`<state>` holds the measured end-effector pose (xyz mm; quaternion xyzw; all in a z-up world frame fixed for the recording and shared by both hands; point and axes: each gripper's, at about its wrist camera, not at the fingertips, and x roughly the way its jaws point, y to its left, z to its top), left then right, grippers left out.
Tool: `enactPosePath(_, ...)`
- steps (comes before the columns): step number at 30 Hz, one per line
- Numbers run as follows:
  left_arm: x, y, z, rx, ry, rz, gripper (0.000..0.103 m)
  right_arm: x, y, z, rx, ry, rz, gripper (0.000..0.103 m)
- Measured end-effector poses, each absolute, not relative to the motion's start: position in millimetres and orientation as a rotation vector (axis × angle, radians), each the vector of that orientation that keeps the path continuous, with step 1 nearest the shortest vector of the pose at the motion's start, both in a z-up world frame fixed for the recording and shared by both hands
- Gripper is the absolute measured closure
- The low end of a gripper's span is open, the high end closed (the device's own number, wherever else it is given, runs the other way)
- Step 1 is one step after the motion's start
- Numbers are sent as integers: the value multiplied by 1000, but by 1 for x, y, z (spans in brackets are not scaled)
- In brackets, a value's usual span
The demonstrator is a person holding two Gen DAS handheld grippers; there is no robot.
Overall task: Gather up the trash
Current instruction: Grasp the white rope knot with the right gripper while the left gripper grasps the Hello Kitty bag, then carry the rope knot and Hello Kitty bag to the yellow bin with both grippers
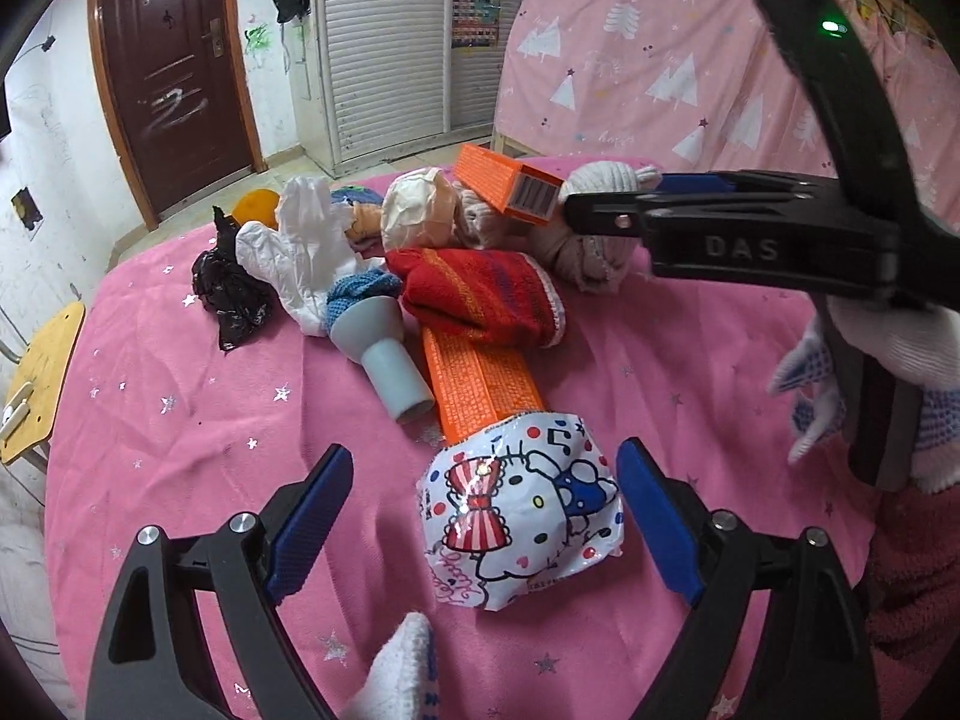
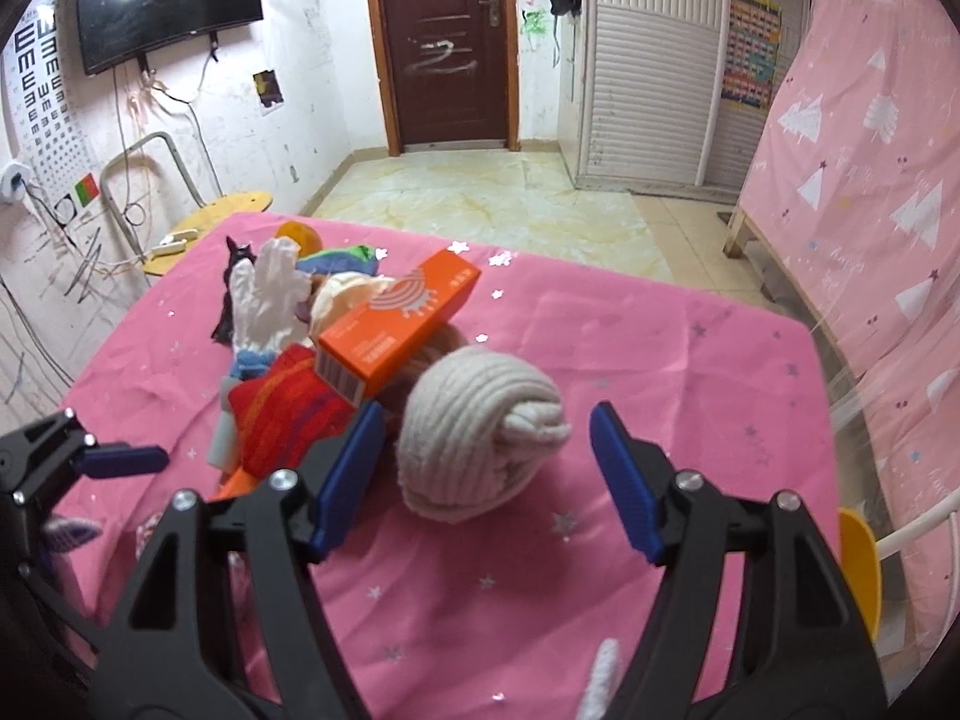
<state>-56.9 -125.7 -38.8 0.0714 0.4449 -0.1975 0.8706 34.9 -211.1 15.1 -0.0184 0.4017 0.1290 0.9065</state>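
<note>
Straddling the cartoon-cat wrapper (image 1: 521, 510) near me, my left gripper (image 1: 483, 516) gapes, holding nothing; only the right view shows my right gripper (image 2: 486, 477) spread around a cream sock ball (image 2: 480, 432). Pink starred cloth (image 1: 180, 420), brown door (image 2: 447, 39) far off; "DAS" on the clamp

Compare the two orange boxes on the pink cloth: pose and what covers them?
The upper orange box sits tilted on top of the pile, barcode end exposed. The lower orange box lies flat on the pink cloth, one end under the red cloth, the other under the cartoon wrapper. Both are long, orange cartons.
</note>
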Motion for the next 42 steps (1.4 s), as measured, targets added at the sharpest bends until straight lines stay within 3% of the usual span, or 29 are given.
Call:
enactPosePath(1,-59,-124,-40,144,932,-425,30,36,-212,14,-38,833,268,34)
enactPosePath(3,-59,-124,-39,125,944,-448,47,37,-210,12,-39,844,277,35)
enactPosePath(6,-61,-125,-39,127,952,-461,55,37,-209,10,-56,845,264,50)
enactPosePath(9,-61,-125,-37,121,960,-466,60,35,-211,10,-48,839,265,55)
enactPosePath(12,-62,-123,-34,116,957,-469,61,32,-215,12,-36,829,255,59)
enactPosePath(29,-71,-107,4,87,889,-453,61,-19,-247,47,-10,725,242,60)
enactPosePath(42,-70,-144,45,124,795,-468,61,-59,-308,66,85,637,178,59)
